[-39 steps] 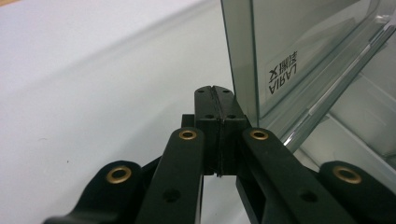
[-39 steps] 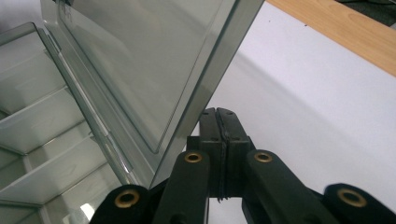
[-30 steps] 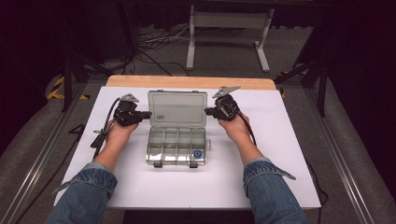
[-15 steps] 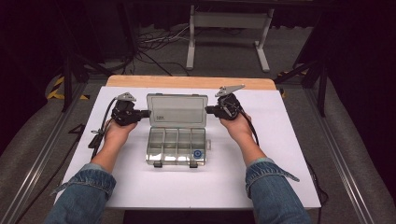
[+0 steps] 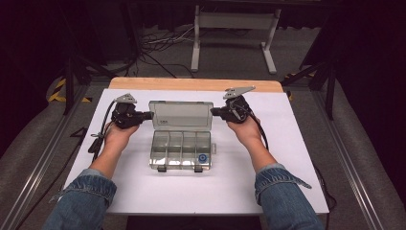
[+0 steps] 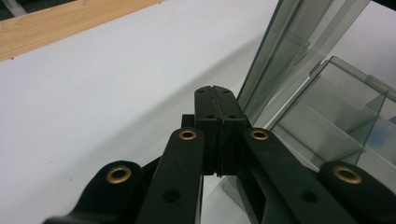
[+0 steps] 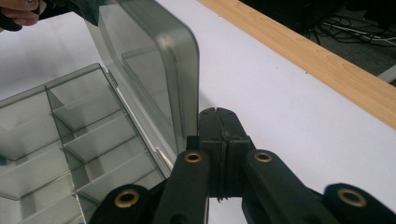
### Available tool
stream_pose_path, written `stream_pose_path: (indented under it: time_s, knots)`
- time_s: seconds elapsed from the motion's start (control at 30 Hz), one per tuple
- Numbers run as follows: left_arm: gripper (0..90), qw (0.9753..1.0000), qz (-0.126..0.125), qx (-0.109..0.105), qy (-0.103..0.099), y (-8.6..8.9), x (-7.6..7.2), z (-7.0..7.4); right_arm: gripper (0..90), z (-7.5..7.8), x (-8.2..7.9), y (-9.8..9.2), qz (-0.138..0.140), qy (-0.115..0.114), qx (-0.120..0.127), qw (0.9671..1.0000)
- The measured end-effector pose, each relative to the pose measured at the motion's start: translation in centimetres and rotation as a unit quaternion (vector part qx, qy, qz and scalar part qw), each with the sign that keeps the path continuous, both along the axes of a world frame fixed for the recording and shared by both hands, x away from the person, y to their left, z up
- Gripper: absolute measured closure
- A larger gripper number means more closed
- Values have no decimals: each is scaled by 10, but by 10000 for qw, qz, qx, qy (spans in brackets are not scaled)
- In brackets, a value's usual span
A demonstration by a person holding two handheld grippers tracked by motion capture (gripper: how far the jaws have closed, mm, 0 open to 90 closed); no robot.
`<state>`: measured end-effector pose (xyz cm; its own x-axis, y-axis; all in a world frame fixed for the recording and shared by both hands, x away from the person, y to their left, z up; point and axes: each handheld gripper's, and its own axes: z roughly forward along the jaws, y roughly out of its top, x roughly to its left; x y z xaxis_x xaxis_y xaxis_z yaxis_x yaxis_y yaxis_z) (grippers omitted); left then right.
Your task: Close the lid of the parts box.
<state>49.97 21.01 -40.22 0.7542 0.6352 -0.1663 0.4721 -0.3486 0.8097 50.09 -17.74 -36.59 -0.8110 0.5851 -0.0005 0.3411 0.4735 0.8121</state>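
Clear plastic organiser box (image 5: 181, 149) sits mid-bench on the white bench (image 5: 143, 191), lid (image 5: 180, 115) swung up at the 12 o'clock side and standing near upright. Tray is split by clear dividers into a row of compartments; most look bare, one at the 4 o'clock corner holds a small blue round item (image 5: 202, 156), too small to tell what it is. Two dark latches on the 6 o'clock edge. Left tongs (image 5: 146, 115) at the lid's 9 o'clock edge, right tongs (image 5: 215, 112) at its 3 o'clock edge, one each side of the lid. In the left gripper view the tongs (image 6: 216, 93) are closed, pads pressed flat together w/ nothing between, tips just beside the lid's side edge (image 6: 299, 56); can't tell if touching. Right gripper view: same, tongs (image 7: 218, 114) closed on nothing, lid edge (image 7: 187, 70) just beside them at 11 o'clock, compartments (image 7: 60, 135) below. Wooden strip (image 5: 191, 84) runs along the bench's 12 o'clock edge
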Motion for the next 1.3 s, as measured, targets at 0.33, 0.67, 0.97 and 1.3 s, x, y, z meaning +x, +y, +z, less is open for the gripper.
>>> stream_pose_path:
  time_s: [0.33, 0.67, 0.97, 1.3]
  knots:
    - [892, 9998, -118, -16, -142, 2, -9, 11, 900, 12, -13, 0, 110, -127, 57, 9998]
    - [892, 9996, -199, -110, -147, 4, -16, 15, 900, 17, -25, -1, 228, -188, 106, 9995]
    - [892, 9991, -305, -263, -156, 8, -25, 19, 900, 20, -36, -1, 336, -204, 121, 9992]
    - [892, 9968, -679, -399, -167, 11, -44, 25, 900, 20, -57, 0, 630, -122, 161, 9978]
